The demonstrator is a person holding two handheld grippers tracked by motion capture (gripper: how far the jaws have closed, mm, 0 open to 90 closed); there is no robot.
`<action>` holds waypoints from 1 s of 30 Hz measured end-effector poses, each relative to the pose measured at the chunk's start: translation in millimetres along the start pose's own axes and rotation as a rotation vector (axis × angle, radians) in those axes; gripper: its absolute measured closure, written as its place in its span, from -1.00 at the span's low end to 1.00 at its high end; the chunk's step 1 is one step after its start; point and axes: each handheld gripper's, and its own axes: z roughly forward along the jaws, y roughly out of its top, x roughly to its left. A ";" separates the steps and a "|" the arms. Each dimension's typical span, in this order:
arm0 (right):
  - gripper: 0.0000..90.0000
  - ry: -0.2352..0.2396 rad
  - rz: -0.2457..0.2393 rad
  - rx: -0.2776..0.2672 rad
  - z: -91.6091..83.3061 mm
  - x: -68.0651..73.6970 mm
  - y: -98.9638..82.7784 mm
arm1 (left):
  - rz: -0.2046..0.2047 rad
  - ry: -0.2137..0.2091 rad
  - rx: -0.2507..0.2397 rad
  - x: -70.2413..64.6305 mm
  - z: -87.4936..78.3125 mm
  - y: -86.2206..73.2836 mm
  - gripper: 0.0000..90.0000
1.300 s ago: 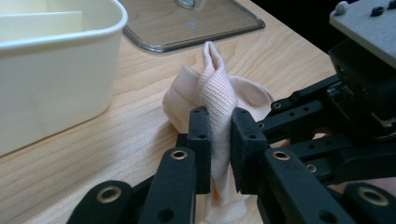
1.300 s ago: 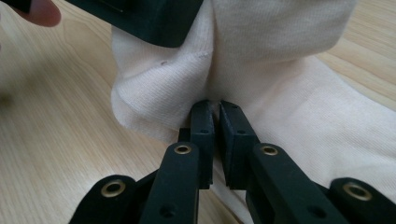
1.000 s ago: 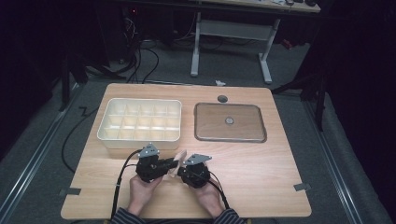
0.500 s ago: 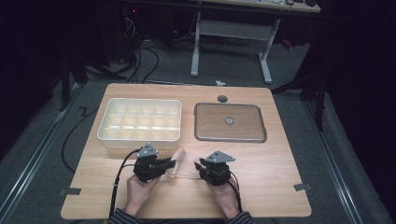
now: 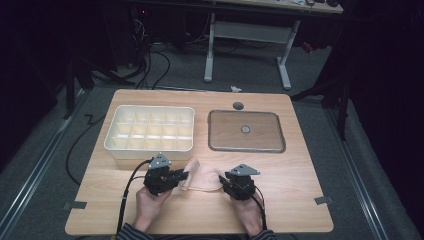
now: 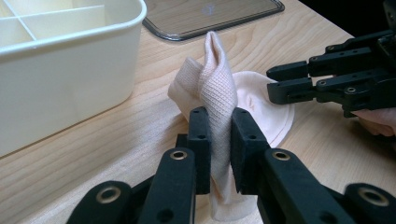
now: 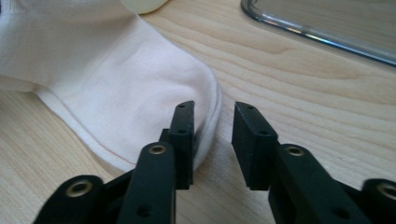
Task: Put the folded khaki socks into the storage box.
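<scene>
A pale pink sock (image 5: 202, 177) lies on the wooden table between my two grippers. My left gripper (image 5: 186, 175) is shut on its ribbed cuff, which stands up in a fold between the pads (image 6: 219, 116). The sock's smooth foot part (image 7: 116, 70) spreads flat toward my right gripper (image 5: 222, 179). The right gripper (image 7: 213, 109) is open; its jaws opened and have just closed a little. The sock's rounded edge lies between the jaws, and the pads are not pressing on it. In the left gripper view the right gripper (image 6: 270, 84) hovers just above the sock's far end (image 6: 261, 107).
A cream divided bin (image 5: 115, 135) stands at the back left, close to my left gripper (image 6: 70, 60). A flat clear lid (image 5: 215, 130) lies at the back right (image 6: 210, 18) (image 7: 327, 23). A small dark disc (image 5: 238, 105) sits behind the lid.
My right gripper has moved to the right, away from the left one, and its jaws stand wider. The sock now lies stretched out between the two grippers. The left hand stayed put.
</scene>
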 end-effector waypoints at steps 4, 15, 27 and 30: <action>0.77 0.038 0.014 0.016 3.9 0.1 -1.0 | 0.004 -0.008 -0.008 -2.1 0.4 0.5 0.77; 0.89 0.078 0.006 0.008 6.7 2.8 -0.1 | 0.029 -0.016 -0.011 -8.3 3.9 6.3 0.75; 0.90 0.094 -0.005 0.001 12.6 7.1 2.8 | 0.058 -0.004 0.031 -15.7 18.3 8.7 0.74; 0.90 0.090 -0.010 0.002 12.8 7.3 3.0 | 0.060 0.001 0.043 -15.4 22.2 8.5 0.73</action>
